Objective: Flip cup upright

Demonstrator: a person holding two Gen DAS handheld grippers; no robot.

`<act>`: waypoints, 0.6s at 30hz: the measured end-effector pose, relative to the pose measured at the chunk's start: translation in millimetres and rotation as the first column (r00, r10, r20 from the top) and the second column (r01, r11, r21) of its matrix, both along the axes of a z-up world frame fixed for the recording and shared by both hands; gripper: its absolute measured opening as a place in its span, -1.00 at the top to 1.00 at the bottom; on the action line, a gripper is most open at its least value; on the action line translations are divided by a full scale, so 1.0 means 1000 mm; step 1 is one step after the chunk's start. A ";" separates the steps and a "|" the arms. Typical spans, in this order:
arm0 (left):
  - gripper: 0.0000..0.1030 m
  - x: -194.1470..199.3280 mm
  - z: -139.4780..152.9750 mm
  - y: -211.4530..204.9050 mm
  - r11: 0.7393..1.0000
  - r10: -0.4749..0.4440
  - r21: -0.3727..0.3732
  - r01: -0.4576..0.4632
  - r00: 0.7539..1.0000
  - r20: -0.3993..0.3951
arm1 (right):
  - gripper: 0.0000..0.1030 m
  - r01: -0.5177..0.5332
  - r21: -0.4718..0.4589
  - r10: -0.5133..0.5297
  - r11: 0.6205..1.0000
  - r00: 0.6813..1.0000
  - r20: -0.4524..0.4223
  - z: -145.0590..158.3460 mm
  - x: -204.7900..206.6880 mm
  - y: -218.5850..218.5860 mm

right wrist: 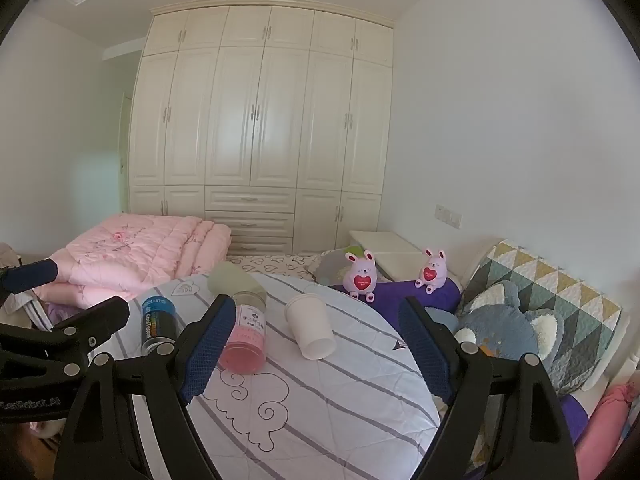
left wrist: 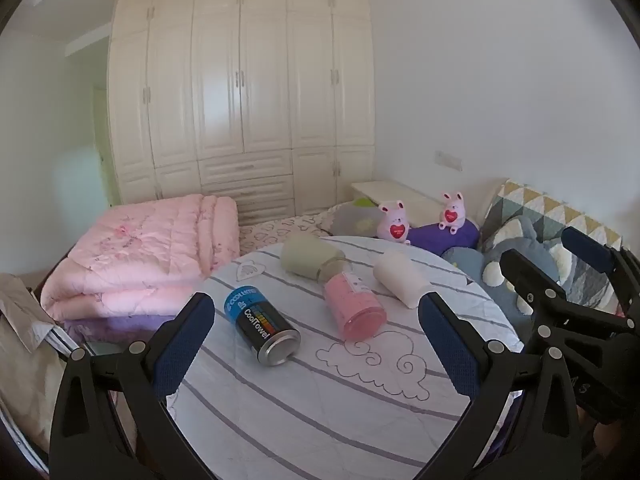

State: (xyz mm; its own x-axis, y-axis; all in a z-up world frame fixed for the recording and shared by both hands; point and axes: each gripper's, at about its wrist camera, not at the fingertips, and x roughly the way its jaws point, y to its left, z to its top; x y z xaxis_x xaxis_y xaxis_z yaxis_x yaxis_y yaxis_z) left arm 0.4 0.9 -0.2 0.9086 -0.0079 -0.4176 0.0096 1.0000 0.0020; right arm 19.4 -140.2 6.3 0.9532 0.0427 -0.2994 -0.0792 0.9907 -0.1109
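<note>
Several cups lie on their sides on a round table under a striped cloth (left wrist: pixel 304 400). A white paper cup (left wrist: pixel 402 278) (right wrist: pixel 312 330) lies at the right, mouth toward me. A pink cup (left wrist: pixel 354 304) (right wrist: pixel 246 338) lies in the middle, a black and blue "CoolTowel" can (left wrist: pixel 262 324) (right wrist: pixel 158 324) at the left, and a pale green cup (left wrist: pixel 310 258) (right wrist: pixel 236 280) behind. My left gripper (left wrist: pixel 316 344) is open and empty, hovering near the can and pink cup. My right gripper (right wrist: pixel 316 348) is open and empty, in front of the white cup.
A folded pink quilt (left wrist: pixel 136 256) lies on the bed at the left. Two pink bunny toys (left wrist: pixel 394 222) (right wrist: pixel 362 276), a purple cushion, a grey plush (right wrist: pixel 508 332) and a patterned pillow sit at the right. A cream wardrobe (left wrist: pixel 240 92) fills the back wall.
</note>
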 end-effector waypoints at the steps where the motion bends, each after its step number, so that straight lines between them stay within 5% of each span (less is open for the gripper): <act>1: -1.00 0.000 0.000 0.001 1.000 -0.002 0.001 0.002 1.000 0.000 | -0.64 0.001 -0.013 -0.001 1.000 1.000 0.012 0.000 0.000 0.001; 18: -1.00 -0.001 -0.009 0.002 1.000 0.009 0.021 -0.009 1.000 0.000 | -0.64 -0.002 -0.006 0.002 1.000 1.000 -0.002 0.000 0.000 0.003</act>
State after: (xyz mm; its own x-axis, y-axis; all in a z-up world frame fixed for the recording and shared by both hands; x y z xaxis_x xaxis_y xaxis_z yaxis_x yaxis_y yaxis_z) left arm -0.5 2.7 -9.1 0.9085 0.0091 -0.4178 0.0003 0.9997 0.0225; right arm 19.2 -136.9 6.7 0.9524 0.0429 -0.3017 -0.0817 0.9897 -0.1171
